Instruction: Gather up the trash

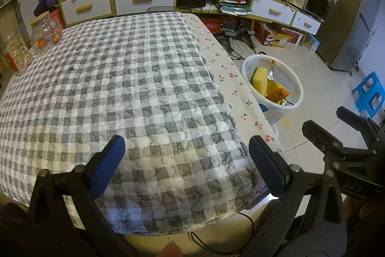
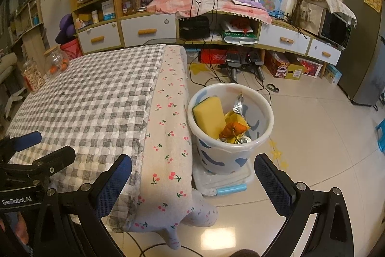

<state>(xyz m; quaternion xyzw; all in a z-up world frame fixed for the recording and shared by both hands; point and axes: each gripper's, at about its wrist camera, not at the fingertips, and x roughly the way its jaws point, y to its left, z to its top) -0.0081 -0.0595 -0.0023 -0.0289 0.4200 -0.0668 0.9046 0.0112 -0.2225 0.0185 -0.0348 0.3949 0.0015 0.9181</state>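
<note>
A grey-and-white checked quilt (image 1: pixel 125 93) covers the tabletop (image 2: pixel 168 136), laid over a cherry-print cloth (image 2: pixel 172 112) that hangs down the side nearest the right hand-held gripper (image 2: pixel 192 184). At the far corner, well ahead of the left hand-held gripper (image 1: pixel 187 165), two glass jars (image 1: pixel 45 30) stand side by side.

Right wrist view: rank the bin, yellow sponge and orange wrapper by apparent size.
1. Bin, clearly largest.
2. Yellow sponge, leaning inside it.
3. Orange wrapper, partly buried, so its true size is uncertain.
</note>
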